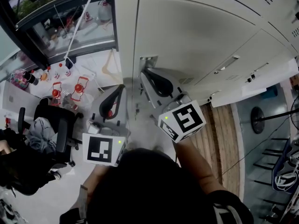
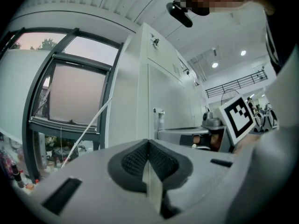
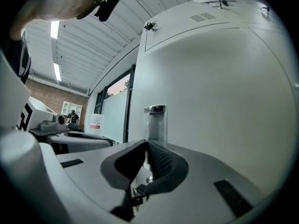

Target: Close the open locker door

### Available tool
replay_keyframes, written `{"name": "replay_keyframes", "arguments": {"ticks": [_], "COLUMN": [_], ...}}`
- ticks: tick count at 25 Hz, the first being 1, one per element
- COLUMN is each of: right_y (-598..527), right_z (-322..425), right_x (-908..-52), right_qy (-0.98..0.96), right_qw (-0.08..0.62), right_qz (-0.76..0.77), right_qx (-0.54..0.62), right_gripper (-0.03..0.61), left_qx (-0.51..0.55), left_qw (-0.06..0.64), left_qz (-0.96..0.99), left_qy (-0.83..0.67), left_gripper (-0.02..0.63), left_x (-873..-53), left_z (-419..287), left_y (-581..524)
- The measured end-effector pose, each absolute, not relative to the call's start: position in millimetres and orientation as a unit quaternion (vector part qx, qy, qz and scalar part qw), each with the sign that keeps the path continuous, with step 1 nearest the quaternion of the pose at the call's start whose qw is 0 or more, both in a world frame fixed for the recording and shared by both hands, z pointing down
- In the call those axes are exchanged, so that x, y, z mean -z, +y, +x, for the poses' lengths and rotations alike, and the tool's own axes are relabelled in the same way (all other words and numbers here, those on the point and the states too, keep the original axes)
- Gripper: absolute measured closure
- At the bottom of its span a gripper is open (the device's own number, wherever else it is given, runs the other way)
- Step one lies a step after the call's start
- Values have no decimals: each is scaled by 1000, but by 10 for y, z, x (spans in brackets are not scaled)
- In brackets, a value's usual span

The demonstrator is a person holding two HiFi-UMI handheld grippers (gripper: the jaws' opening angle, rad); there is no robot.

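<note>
Person's head [image 1: 154, 190] lowest in head view, left gripper [image 1: 122, 87] jaws closed and empty, right gripper [image 1: 145, 73] jaws together, near chrome handle [image 3: 155, 122] on grey locker door [image 1: 196, 36]

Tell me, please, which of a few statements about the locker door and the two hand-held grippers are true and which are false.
1. The right hand-held gripper points at the chrome handle on the locker door. True.
2. The left hand-held gripper grips that handle. False: its jaws are together on nothing, and it is off to the side of the door.
3. A window is in view to one side of the locker door. True.
4. The locker door is swung wide open. False: it looks shut or nearly shut.
</note>
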State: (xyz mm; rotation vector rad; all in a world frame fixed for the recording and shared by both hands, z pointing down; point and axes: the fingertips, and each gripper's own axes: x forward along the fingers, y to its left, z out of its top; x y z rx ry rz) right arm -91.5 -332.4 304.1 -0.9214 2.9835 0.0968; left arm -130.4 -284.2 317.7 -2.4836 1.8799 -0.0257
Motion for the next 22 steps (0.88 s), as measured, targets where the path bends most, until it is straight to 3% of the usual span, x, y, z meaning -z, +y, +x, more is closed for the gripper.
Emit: {"name": "replay_keyframes", "arguments": {"ticks": [22], "right_y": [-3350], "right_z": [-931], "right_x": [-3041], "right_qy": [943], "right_qw": [-2], "right_qz": [-330], "right_qx": [-33], "right_gripper": [548], "left_qx": [7], "left_qw": [17], "left_qz": [-805], "left_qy": [593], "left_gripper": [612], "left_x": [-3175], "left_z": [-1340], "left_y": [-2869]}}
